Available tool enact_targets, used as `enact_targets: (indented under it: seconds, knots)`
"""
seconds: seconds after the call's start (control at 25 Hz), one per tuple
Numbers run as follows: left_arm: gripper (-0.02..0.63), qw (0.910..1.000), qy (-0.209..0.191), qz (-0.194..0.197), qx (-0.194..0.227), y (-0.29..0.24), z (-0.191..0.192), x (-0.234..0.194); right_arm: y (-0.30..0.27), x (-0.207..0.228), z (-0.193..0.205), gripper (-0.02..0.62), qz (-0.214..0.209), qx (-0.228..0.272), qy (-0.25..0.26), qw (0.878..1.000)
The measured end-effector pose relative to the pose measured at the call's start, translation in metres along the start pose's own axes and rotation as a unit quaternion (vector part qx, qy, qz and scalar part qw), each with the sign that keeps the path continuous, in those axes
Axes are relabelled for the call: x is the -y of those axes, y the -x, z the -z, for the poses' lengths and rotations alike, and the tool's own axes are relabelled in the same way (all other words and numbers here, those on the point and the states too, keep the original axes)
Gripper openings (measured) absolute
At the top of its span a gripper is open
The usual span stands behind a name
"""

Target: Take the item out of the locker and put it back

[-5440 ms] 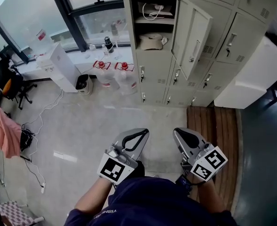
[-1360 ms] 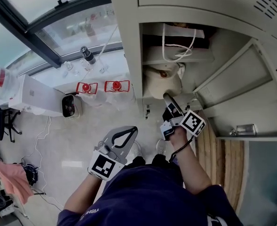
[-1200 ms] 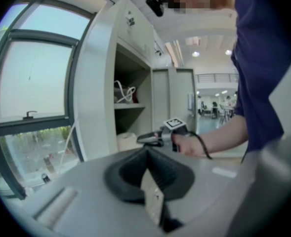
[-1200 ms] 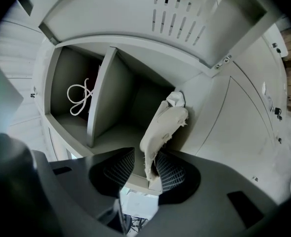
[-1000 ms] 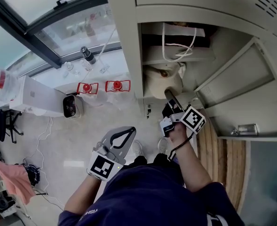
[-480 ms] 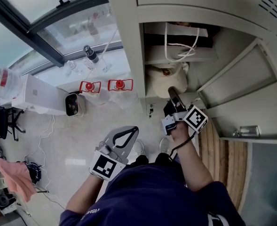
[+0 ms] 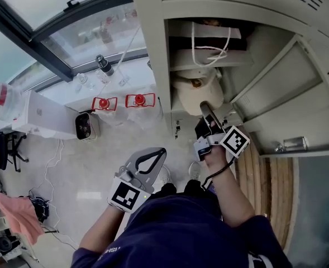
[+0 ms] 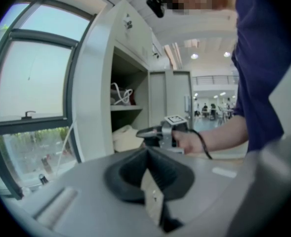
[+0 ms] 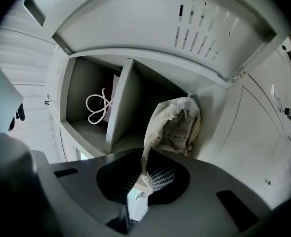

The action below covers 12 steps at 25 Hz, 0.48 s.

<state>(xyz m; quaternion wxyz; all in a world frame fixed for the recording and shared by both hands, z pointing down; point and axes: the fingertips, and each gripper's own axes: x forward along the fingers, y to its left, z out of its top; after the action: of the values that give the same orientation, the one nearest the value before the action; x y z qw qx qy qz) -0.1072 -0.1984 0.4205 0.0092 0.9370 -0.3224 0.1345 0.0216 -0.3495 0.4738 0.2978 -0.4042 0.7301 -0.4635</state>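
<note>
The take-out step is in hand. The right claw (image 7: 206, 110) reaches into the open locker (image 7: 153, 49). Its jaws have just been closing and are now clenched on a thin fabric edge of the cream cap (image 9: 177, 125). Whether that edge is the brim or a strap is hard to tell.

The cap sits in the lower compartment, below the shelf (image 7: 200, 67) that carries a bag (image 7: 209, 38) with white cord handles. Its bulk is towards the back wall. Its pinched edge stretches out to the compartment's front edge, so the long axis runs front to back and the hollow side faces the claw.

The left claw (image 8: 147, 154) is clenched on nothing and held low, outside the locker.

Next, the right claw probably has to draw straight back out through the opening, keeping its pinch so the soft fabric does not slip.
</note>
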Motion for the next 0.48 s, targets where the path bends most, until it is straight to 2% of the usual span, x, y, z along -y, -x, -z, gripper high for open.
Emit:
enact_targets:
  seconds: [0.28, 0.48]
  knots:
    - [0.003, 0.9994, -0.002, 0.031, 0.016, 0.017, 0.001, 0.014, 0.029, -0.023, 0.005, 0.021, -0.002, 0.021, 0.018, 1.0]
    - [0.003, 0.9988, -0.008, 0.034, 0.033, 0.021, -0.003, 0.014, 0.05, -0.043, 0.008, 0.021, -0.017, 0.028, 0.026, 0.999]
